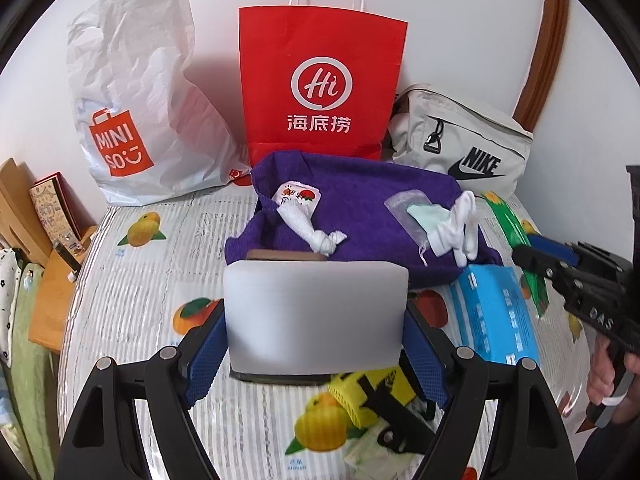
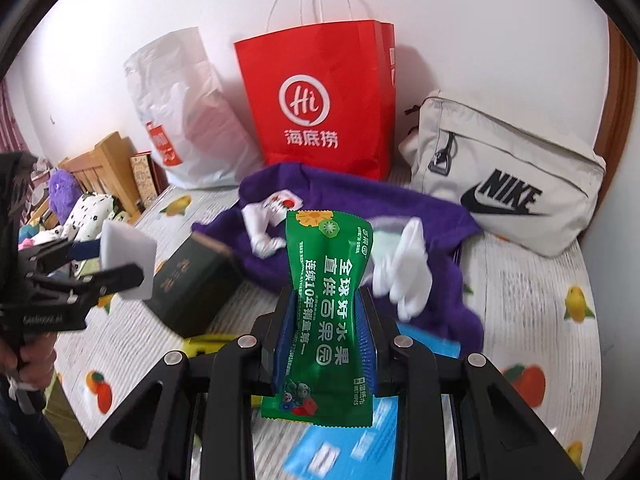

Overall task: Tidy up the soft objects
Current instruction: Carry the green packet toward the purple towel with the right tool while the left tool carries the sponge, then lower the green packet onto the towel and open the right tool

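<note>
red paper bag (image 1: 322, 84): white "hi" in a ring with "海底捞" under it, standing at the wall straight ahead of my left tongs.
white plastic bag (image 1: 136, 120): orange "miniso" panel, ahead and to the left of my left tongs.
grey pouch (image 2: 508, 184): black "nike" with the swoosh, ahead and to the right of my right tongs.
left tongs (image 1: 316, 320): i have them pinching a white foam block (image 1: 316, 316) across its two sides, blue pads pressed in; the block fills the space between the fingers.
right tongs (image 2: 326, 328): pressed onto a green wet-wipes pack (image 2: 326, 292), which stands upright between the fingers and sticks out past the tips; i read "全球好水果", "直供百果园", "连续10年销量第一" and small "wetwipes".
dark green box (image 2: 188, 280): gold writing i cannot read, just beyond my left tongs.
purple cloth (image 1: 360, 216): just ahead of both tongs, crumpled on the fruit-print table cover (image 1: 132, 280).
on the cloth: a knotted white cloth (image 1: 320, 236), white socks (image 1: 460, 232) and a clear sachet (image 1: 408, 216).
blue pack (image 1: 492, 316): flat on the cover, between my two tongs; print too blurred to read.
yellow strap (image 1: 360, 392): under my left tongs, black lettering i cannot make out.
</note>
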